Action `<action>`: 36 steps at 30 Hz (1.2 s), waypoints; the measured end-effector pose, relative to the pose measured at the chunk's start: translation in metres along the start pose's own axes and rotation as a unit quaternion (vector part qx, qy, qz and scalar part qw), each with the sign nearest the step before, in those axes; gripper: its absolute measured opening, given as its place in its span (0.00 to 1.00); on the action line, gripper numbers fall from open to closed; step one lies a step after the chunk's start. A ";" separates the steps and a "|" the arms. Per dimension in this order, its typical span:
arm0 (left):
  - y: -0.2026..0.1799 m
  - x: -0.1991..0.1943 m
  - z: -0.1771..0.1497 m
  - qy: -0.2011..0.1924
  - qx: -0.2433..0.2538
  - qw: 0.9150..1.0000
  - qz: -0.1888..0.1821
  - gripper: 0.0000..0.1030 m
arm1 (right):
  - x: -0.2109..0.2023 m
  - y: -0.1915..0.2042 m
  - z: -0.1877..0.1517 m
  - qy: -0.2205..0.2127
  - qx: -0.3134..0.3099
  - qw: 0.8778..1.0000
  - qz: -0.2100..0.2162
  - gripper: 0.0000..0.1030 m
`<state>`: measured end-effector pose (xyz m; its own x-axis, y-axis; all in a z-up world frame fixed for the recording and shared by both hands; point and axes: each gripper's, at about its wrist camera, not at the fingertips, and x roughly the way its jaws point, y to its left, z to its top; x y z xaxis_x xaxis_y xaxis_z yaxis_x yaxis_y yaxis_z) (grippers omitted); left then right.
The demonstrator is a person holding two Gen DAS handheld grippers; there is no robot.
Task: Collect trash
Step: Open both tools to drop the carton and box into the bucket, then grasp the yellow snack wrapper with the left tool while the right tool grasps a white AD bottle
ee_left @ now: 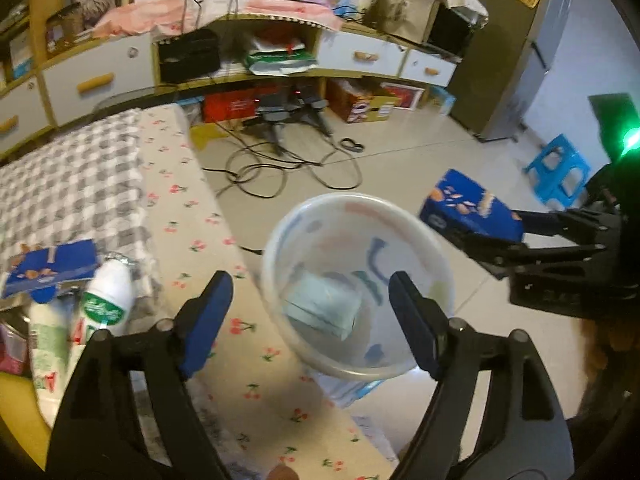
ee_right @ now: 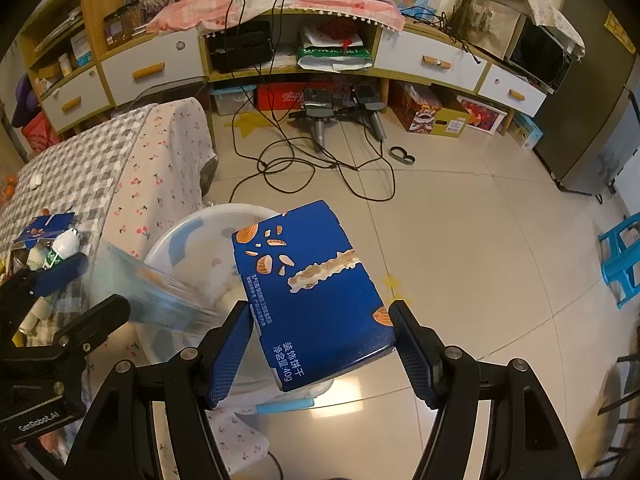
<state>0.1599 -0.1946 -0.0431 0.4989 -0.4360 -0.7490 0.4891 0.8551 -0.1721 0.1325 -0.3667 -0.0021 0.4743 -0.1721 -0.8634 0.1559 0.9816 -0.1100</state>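
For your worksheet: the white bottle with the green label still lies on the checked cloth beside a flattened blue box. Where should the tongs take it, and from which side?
Grip the white bottle across its labelled body, below the foil cap, coming from above. It leans tilted among other litter, so the sides are crowded; the round body probably gives the pads the steadiest hold.

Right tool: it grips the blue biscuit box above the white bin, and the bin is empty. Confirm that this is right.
Not quite. The right tool does grip the blue biscuit box above the white bin, but the bin is not empty: the left wrist view shows a pale green packet lying at its bottom.
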 end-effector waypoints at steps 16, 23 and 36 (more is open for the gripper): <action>0.032 -0.029 -0.010 0.011 -0.003 0.998 0.067 0.92 | 0.001 0.018 0.001 0.009 -0.009 1.000 0.019 0.75; 0.058 -0.050 -0.015 0.009 -0.024 0.996 0.088 0.92 | -0.001 0.026 -0.002 0.011 -0.014 1.000 0.019 0.78; 0.130 -0.093 -0.037 0.032 -0.092 0.987 0.131 0.92 | -0.011 0.042 0.001 0.008 -0.008 0.999 0.050 0.78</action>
<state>0.1505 -0.0323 -0.0196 0.5418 -0.1804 -0.8209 0.2088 0.9750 -0.0765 0.1344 -0.3236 0.0033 0.4727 -0.0713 -0.8783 0.0944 0.9951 -0.0300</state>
